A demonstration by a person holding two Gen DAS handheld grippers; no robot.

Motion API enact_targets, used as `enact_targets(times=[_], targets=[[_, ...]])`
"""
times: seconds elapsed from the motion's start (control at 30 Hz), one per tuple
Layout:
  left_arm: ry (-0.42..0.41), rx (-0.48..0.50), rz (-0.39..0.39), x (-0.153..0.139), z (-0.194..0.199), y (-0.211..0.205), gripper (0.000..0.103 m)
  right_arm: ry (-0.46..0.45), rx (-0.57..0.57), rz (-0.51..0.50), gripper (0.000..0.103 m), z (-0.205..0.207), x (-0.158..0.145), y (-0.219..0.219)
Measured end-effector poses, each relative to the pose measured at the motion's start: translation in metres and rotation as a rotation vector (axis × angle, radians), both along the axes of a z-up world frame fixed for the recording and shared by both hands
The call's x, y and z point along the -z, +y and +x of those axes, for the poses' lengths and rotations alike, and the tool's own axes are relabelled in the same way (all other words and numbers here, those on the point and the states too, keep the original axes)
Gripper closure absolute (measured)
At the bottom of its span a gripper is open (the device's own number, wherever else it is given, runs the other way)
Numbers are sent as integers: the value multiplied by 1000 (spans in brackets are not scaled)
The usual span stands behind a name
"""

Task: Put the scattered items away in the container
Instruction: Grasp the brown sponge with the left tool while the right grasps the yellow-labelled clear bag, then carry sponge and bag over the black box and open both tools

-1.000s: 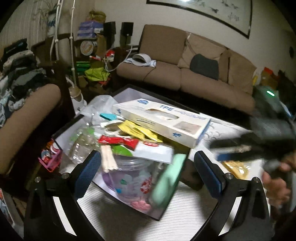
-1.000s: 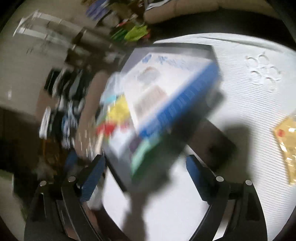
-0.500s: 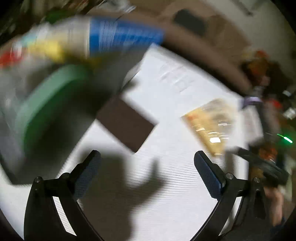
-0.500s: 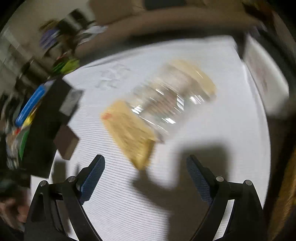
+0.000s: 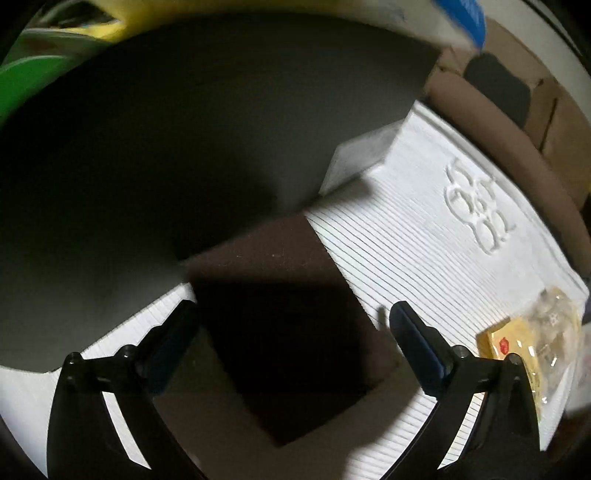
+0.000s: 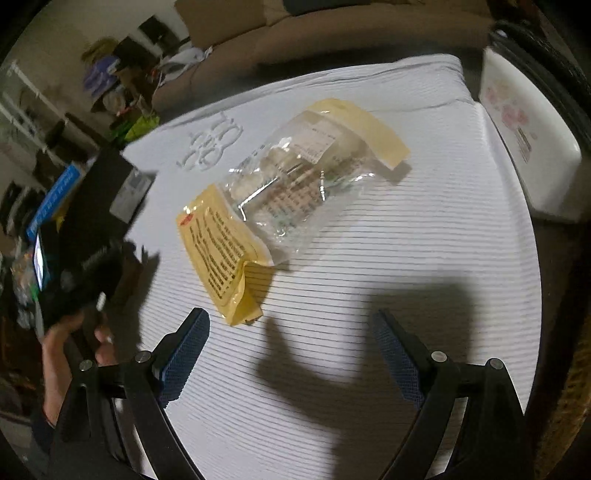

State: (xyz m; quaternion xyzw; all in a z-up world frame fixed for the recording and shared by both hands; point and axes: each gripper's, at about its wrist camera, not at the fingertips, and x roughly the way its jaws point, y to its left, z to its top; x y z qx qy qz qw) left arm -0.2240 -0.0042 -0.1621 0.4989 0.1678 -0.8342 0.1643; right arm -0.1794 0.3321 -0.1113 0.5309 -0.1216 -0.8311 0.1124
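Observation:
A dark brown flat square item [image 5: 291,317] lies on the white ribbed mat, between the open fingers of my left gripper [image 5: 291,332], close below it. The dark container wall [image 5: 177,140] fills the upper left of the left wrist view, with items above its rim. A yellow and clear plastic packet [image 6: 280,192] lies on the mat ahead of my right gripper [image 6: 291,347], which is open and empty above the mat. The packet also shows in the left wrist view [image 5: 532,343]. The container [image 6: 99,192] is at the left of the right wrist view.
A white box with a flower print [image 6: 528,136] stands at the mat's right edge. A brown sofa [image 6: 332,33] runs along the far side. The hand holding the left gripper [image 6: 70,332] is at the left. An embossed ring pattern [image 5: 476,206] marks the mat.
The left gripper has dropped lower and closer over the brown square item beside the container. The right gripper has moved nearer the packet; its view is now sharp.

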Motion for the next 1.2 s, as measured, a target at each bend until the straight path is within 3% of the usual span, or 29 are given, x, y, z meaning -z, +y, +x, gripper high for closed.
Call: enact_targets(times=[0.07,0.1,0.13,0.27,0.33,0.37,0.43,0.53,0.57,0.6,0.63,0.67,0.73,0.83,0.9,1.1,1.2], targets=[[-9,4,-15,1,-2,3,3,2,6,-18,11,-2,1,-2],[-9,12,-23,-1,0,4,12,5,19,-54,11,-2,2,-1],[-4,43,-14,-2,3,5,13,5,36,-100,11,-2,4,1],[-21,218,84,-10,25,8,21,-36,180,-344,11,-7,24,14],[-43,289,163,-21,44,5,22,-63,234,-406,11,-9,36,11],[-38,314,181,-30,52,4,22,-61,250,-416,7,-10,39,6],[-8,362,202,-56,71,0,23,3,258,-382,7,-13,32,-7],[72,443,250,-106,96,-10,23,7,262,-364,9,-23,30,-21],[112,463,242,-125,103,-14,23,5,276,-362,17,-27,31,-23],[153,473,223,-143,111,-18,23,0,288,-373,39,-32,34,-24],[192,473,208,-156,117,-21,23,-17,297,-395,55,-36,38,-23],[241,472,193,-169,120,-26,23,-42,307,-427,81,-39,43,-22],[354,461,122,-194,126,-47,23,-33,329,-462,88,-37,41,-18],[431,391,9,-209,125,-99,23,107,273,-335,95,-26,5,-18],[443,350,0,-208,123,-129,23,162,227,-291,96,-22,-17,-20],[453,109,141,-170,118,-246,23,320,103,-375,97,-12,-102,-43],[449,96,205,-153,104,-279,23,411,36,-412,98,-9,-156,-69]])
